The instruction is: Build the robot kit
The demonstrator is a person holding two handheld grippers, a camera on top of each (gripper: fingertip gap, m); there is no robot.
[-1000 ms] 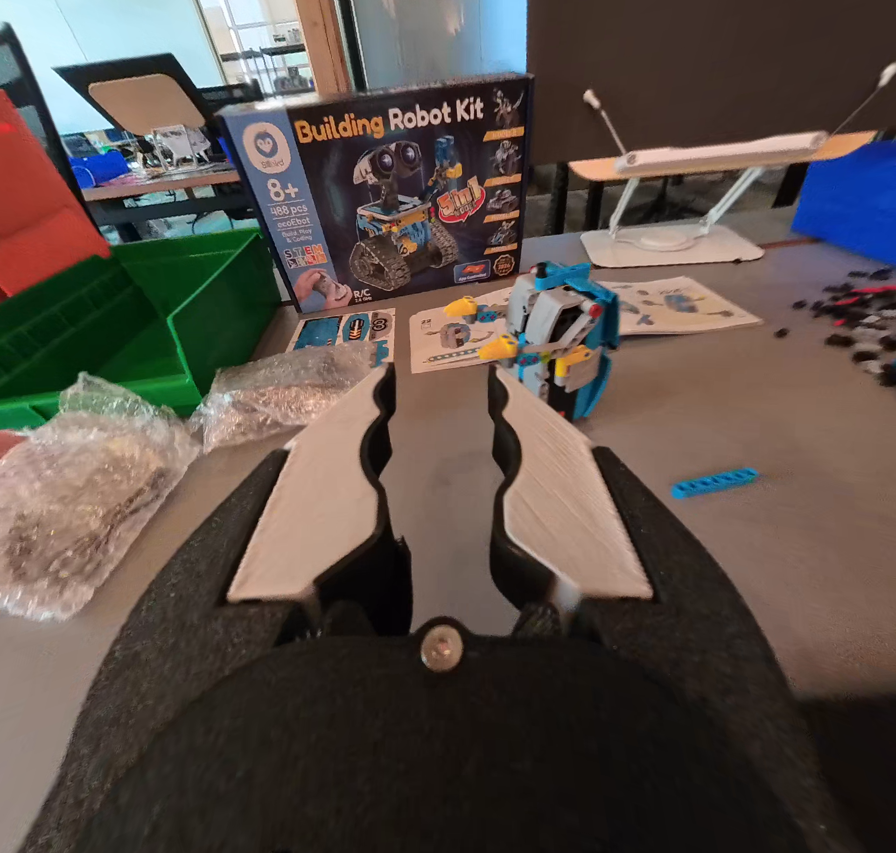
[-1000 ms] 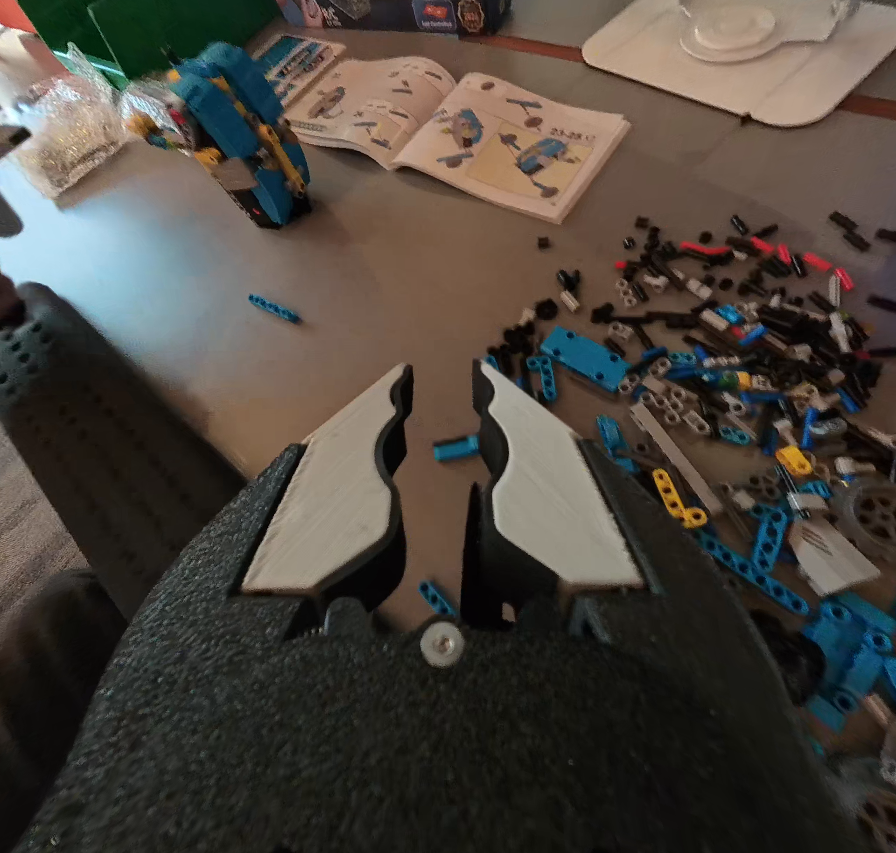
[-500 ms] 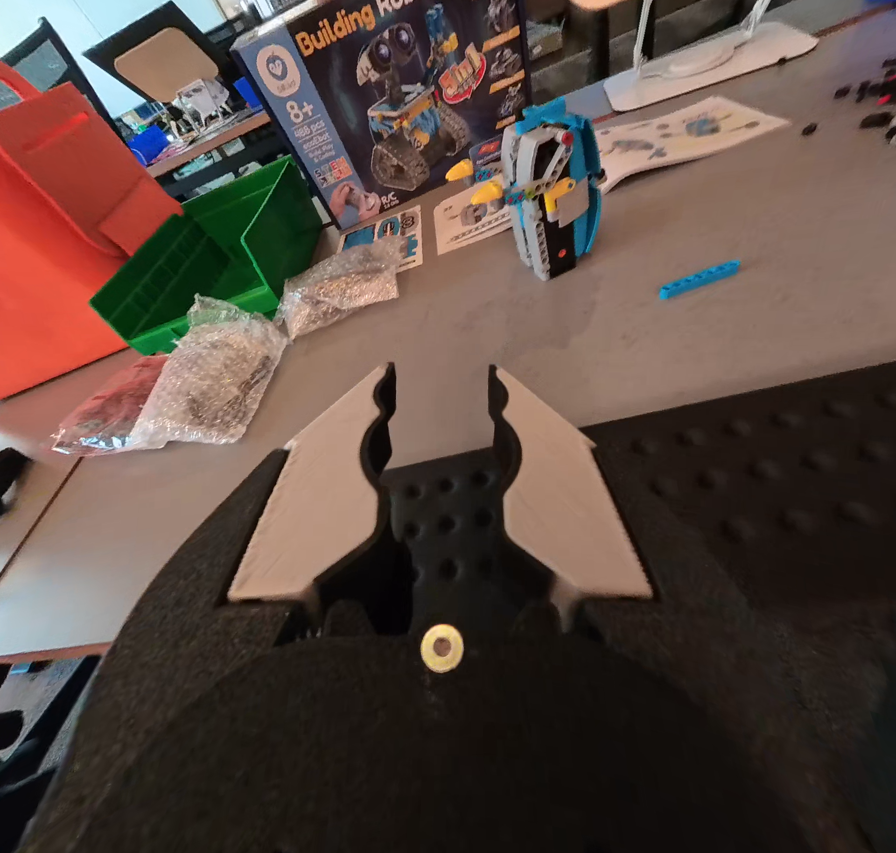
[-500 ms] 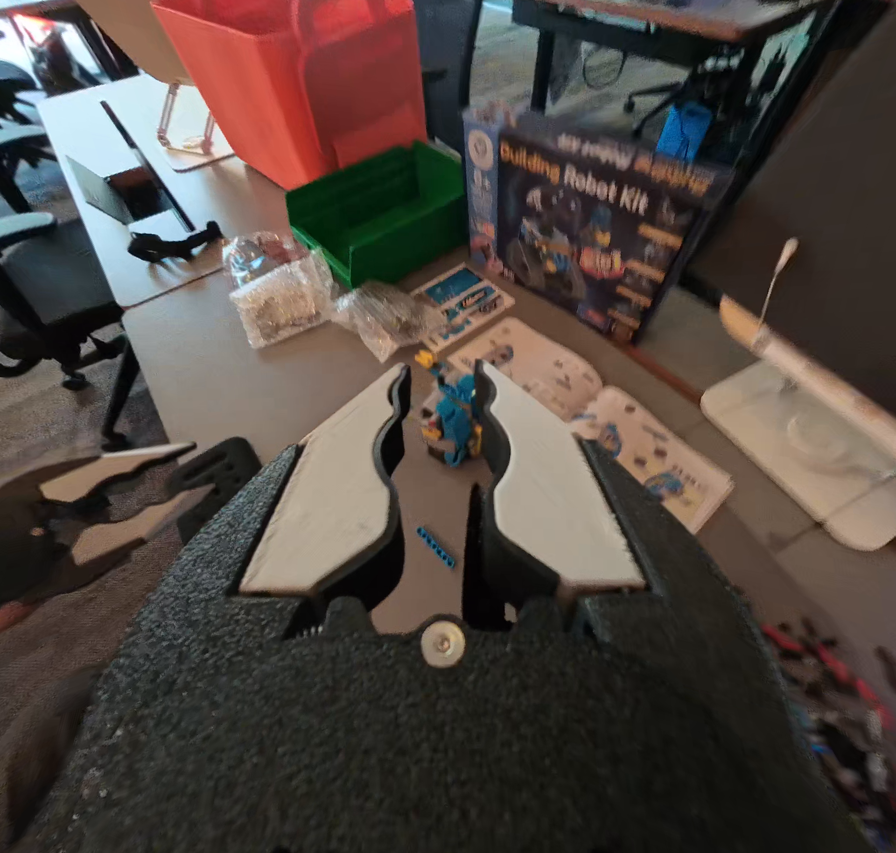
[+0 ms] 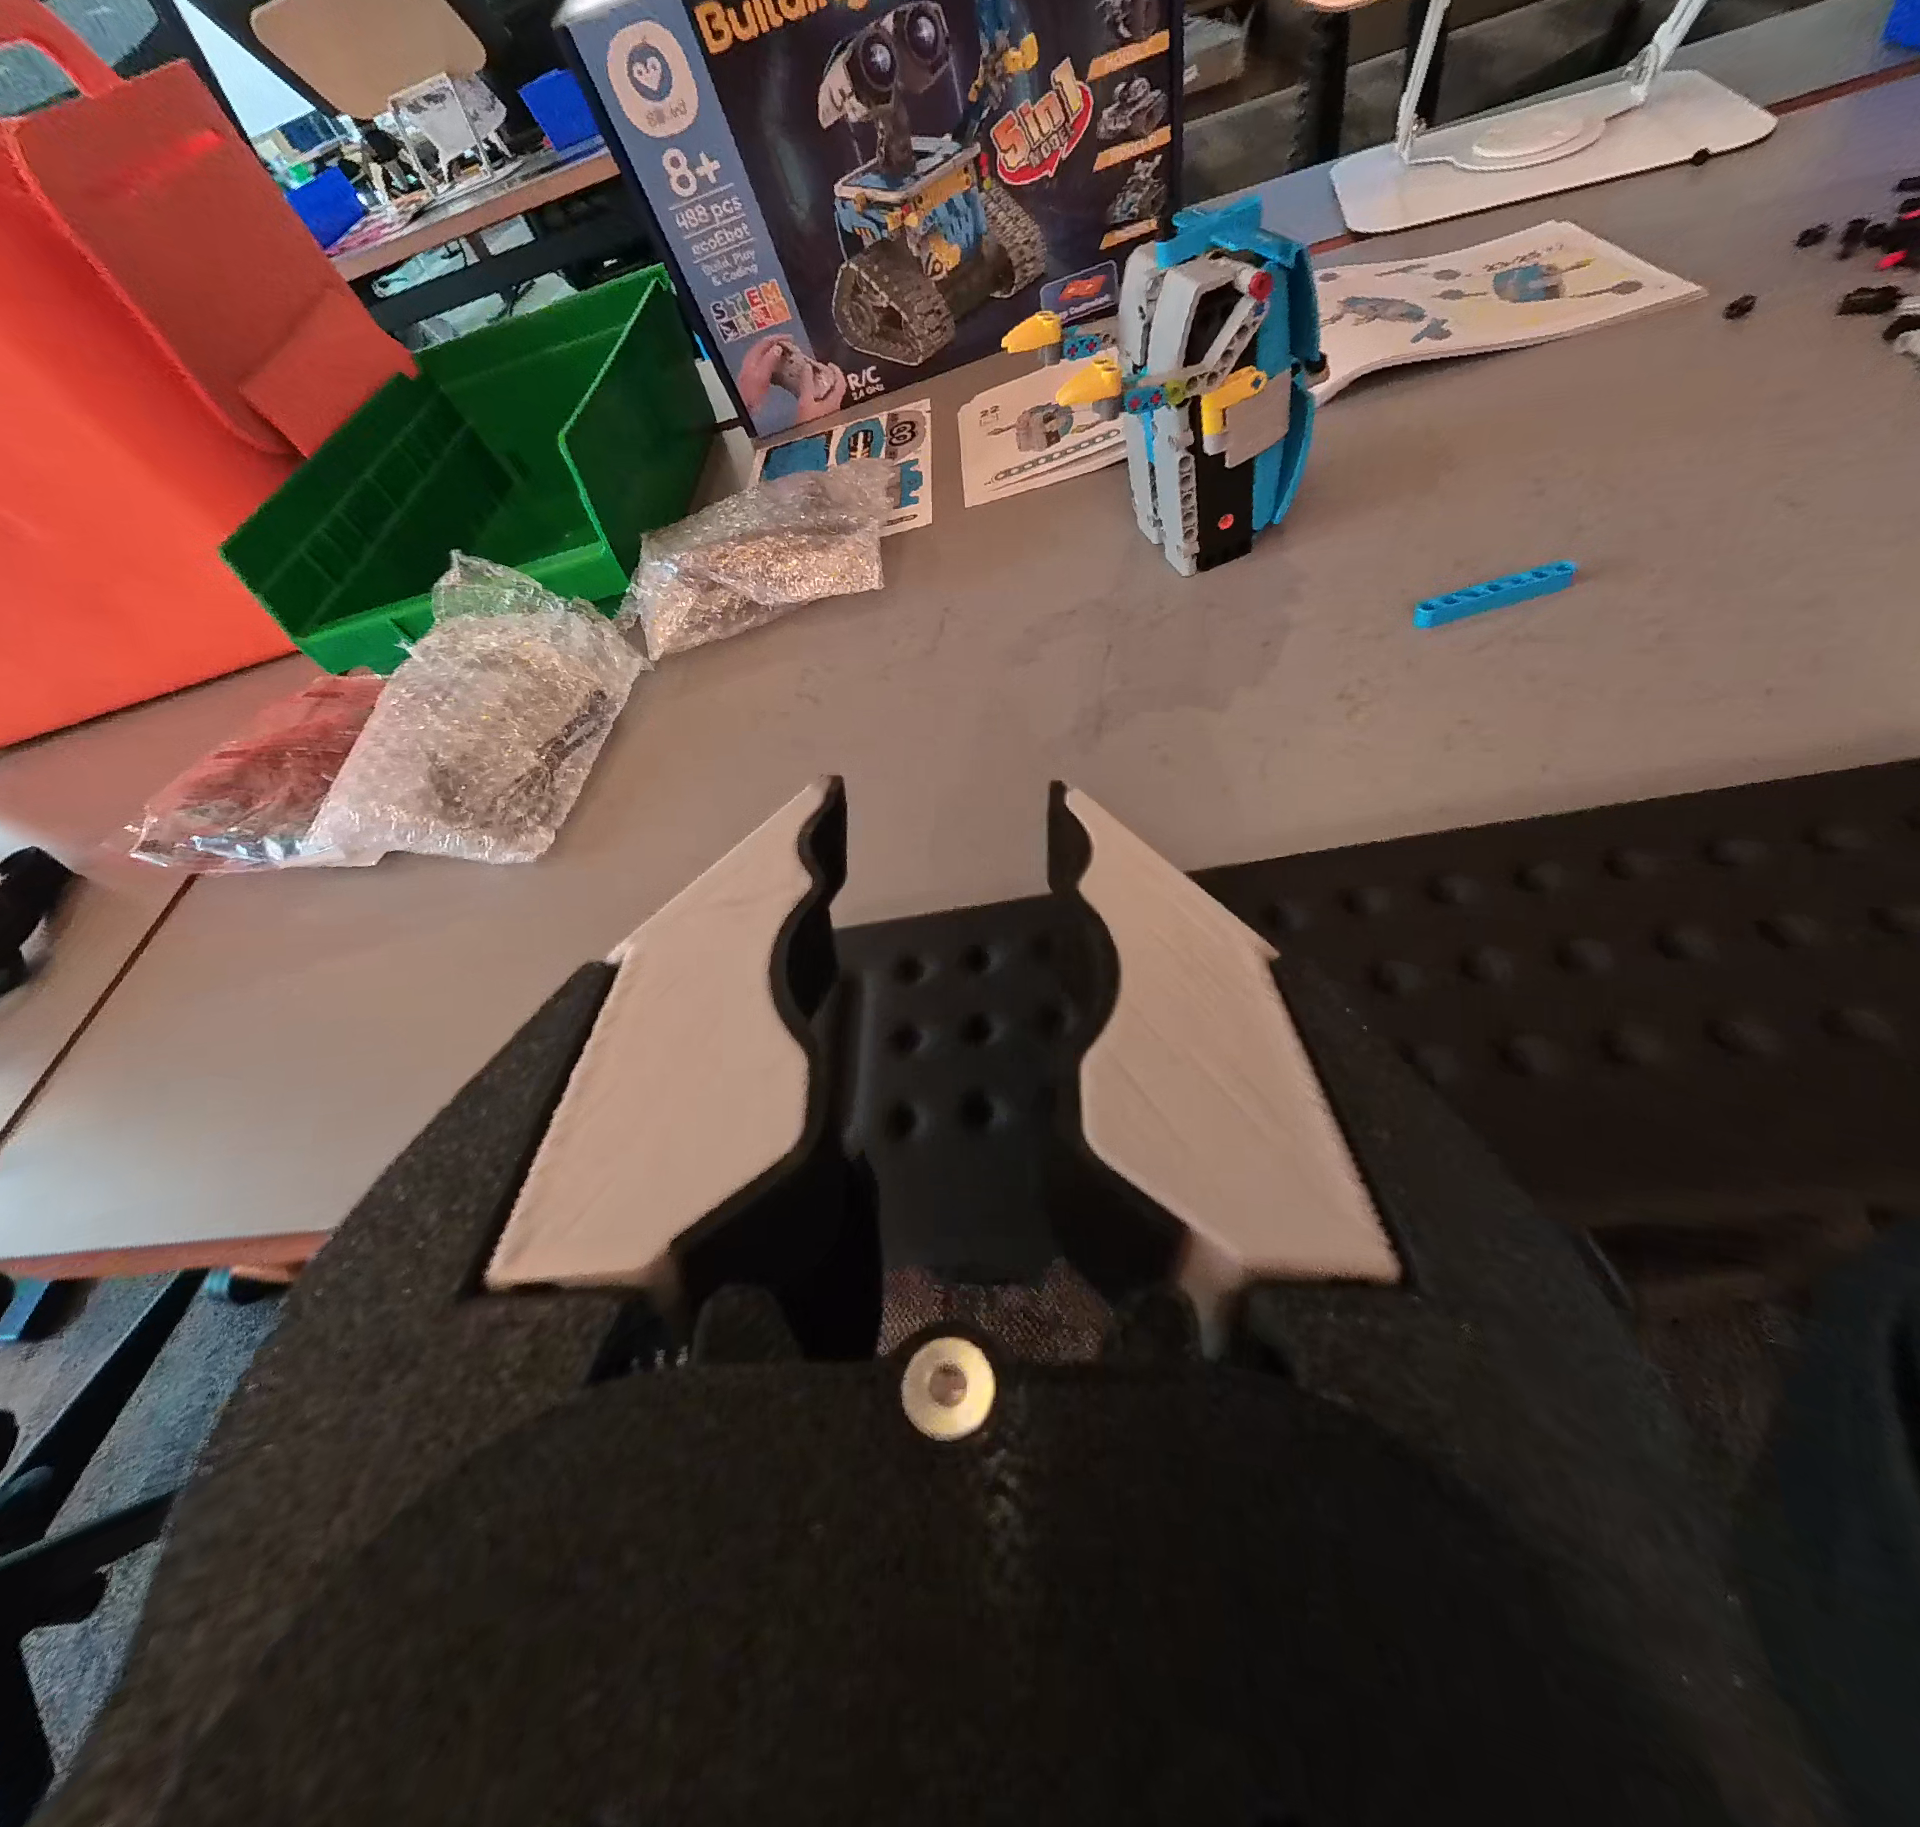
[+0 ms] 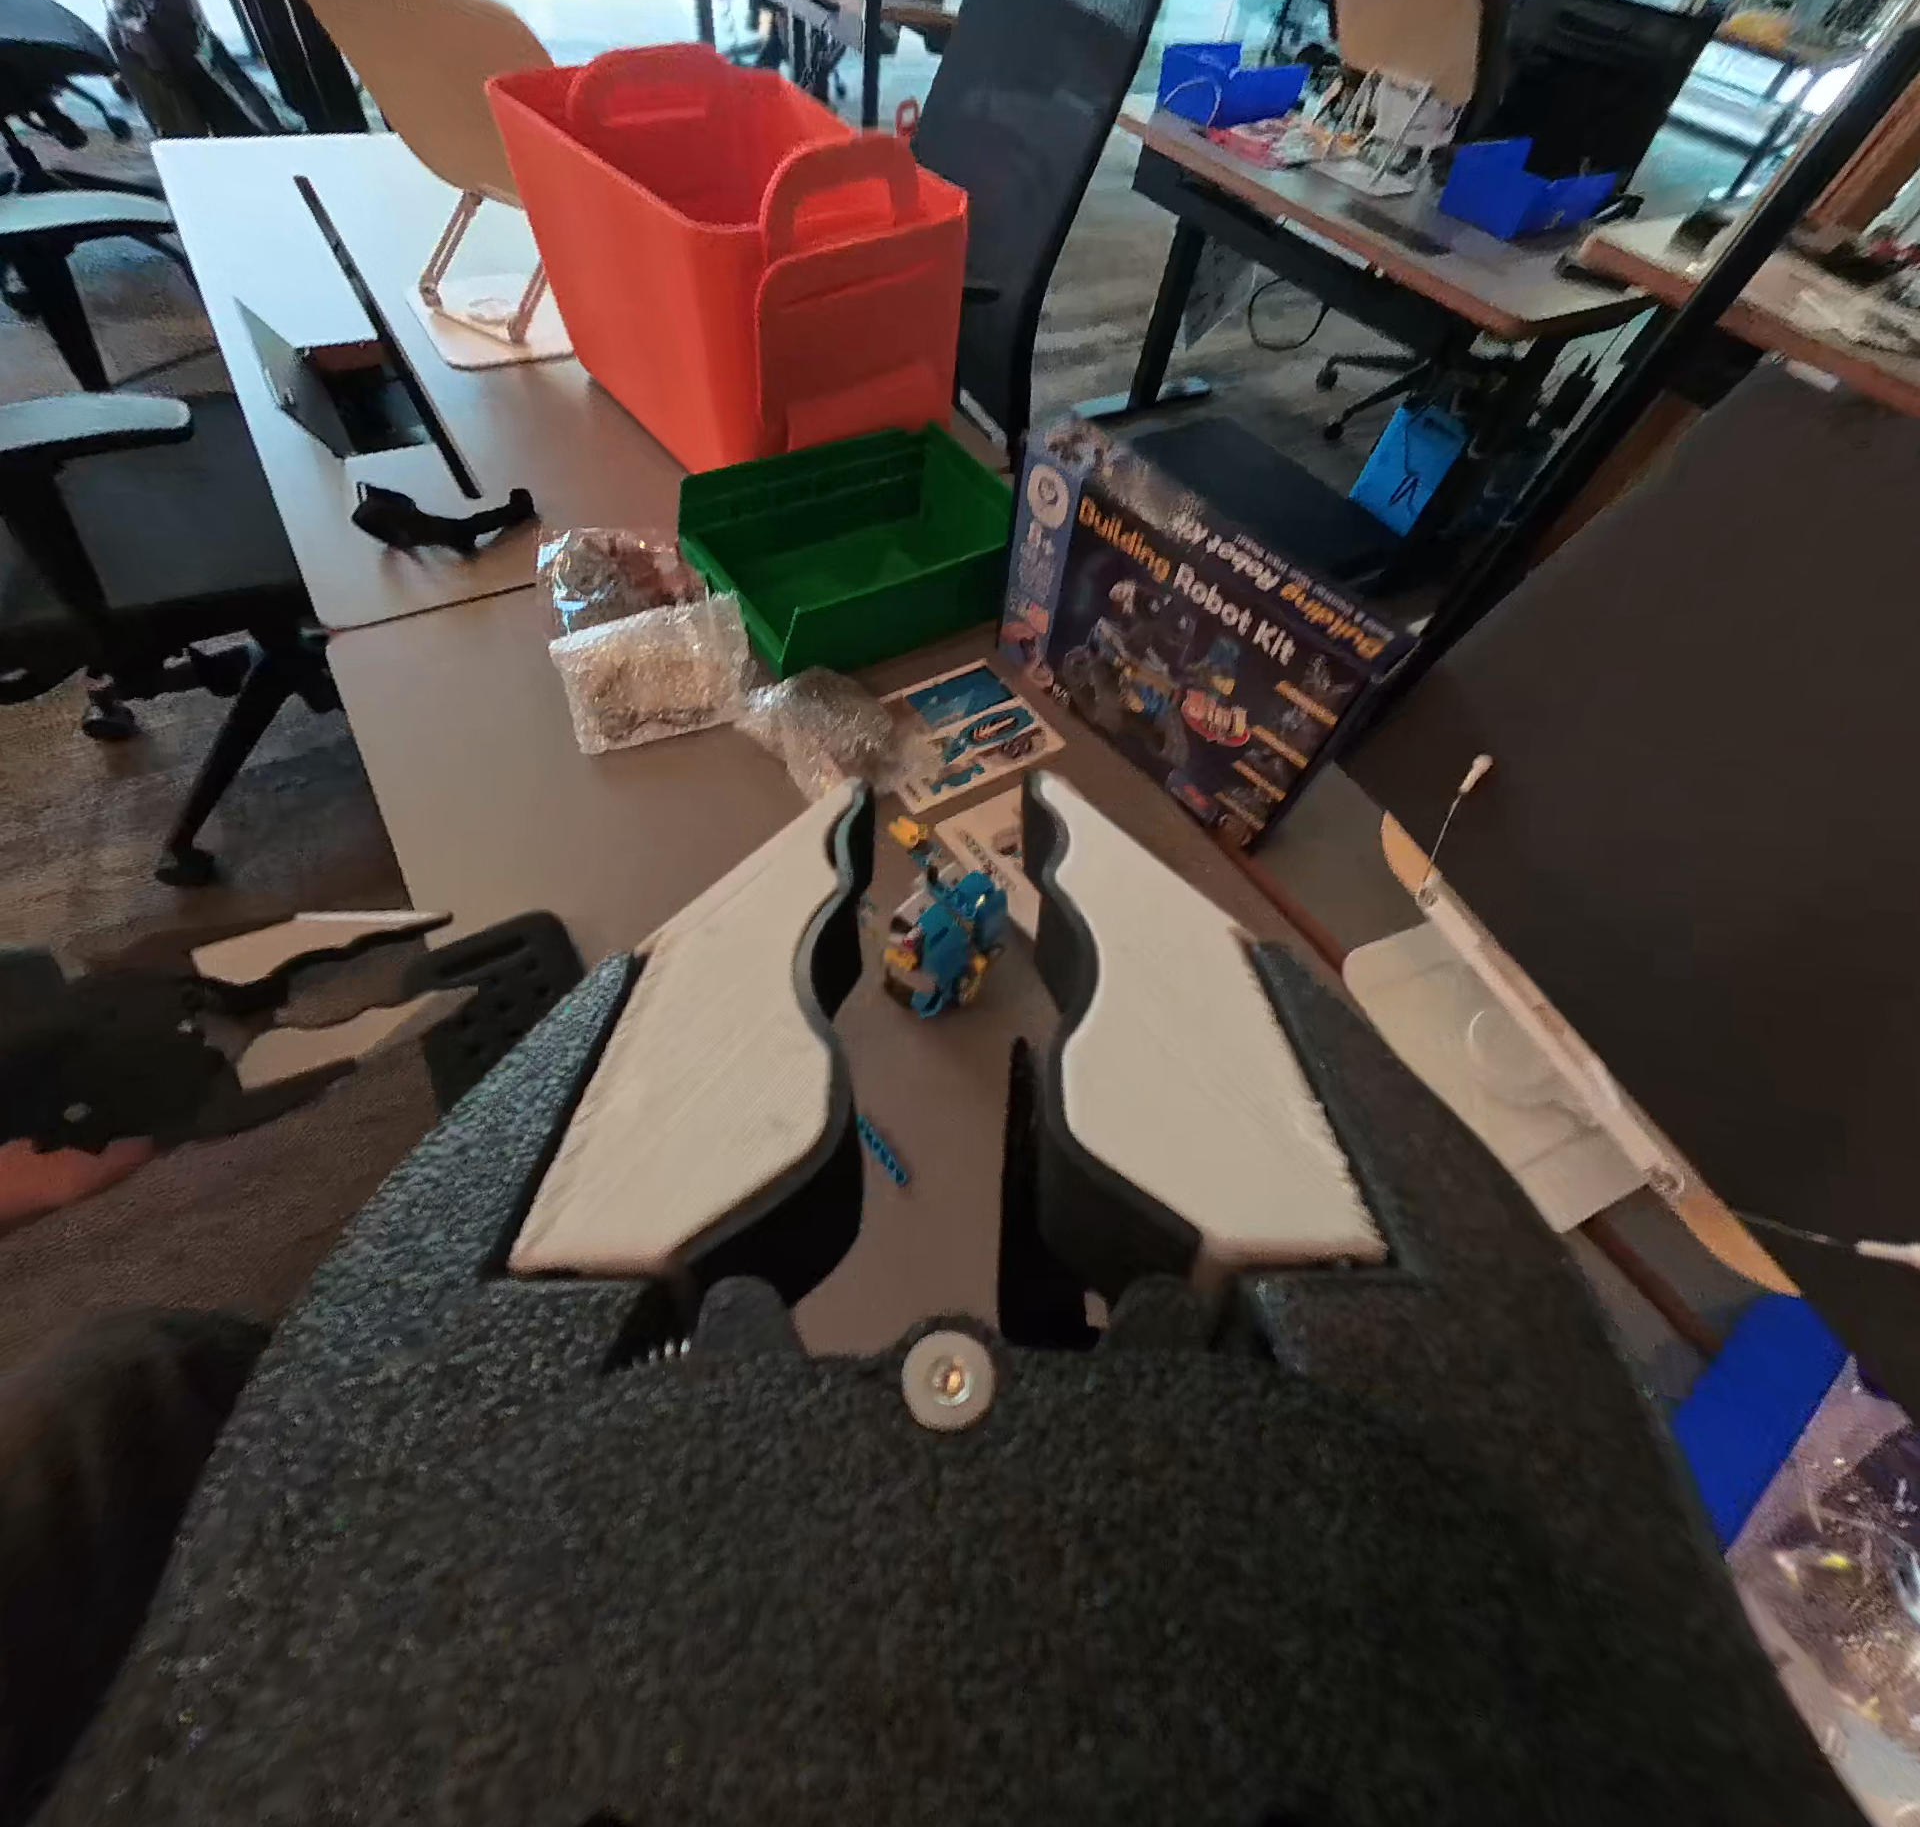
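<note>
My left gripper (image 5: 945, 801) is open and empty, held over a black perforated surface (image 5: 1558, 967) at the table's near edge. A blue, grey and yellow brick-built robot model (image 5: 1210, 406) stands upright on the grey table (image 5: 1039, 655) well ahead of it, with a loose blue beam (image 5: 1494, 593) lying to its right. My right gripper (image 6: 940, 811) is open and empty, high above the table. The model (image 6: 945, 946) shows far below between its fingers, and the beam (image 6: 883, 1149) lies nearer. The left gripper (image 6: 457, 956) also shows at the left of the right wrist view.
A kit box (image 5: 914, 146), green bin (image 5: 468, 499) and orange tote (image 5: 125, 375) stand at the back left. Bubble-wrap bags (image 5: 499, 728) lie in front of the bin. An open booklet (image 5: 1486, 291), a white lamp base (image 5: 1558, 136) and loose pieces (image 5: 1870, 250) are at the right.
Both grippers have drawn back and up from the table, still open. The right view left the pile of loose pieces and now overlooks the whole table. The left has pulled away from the model.
</note>
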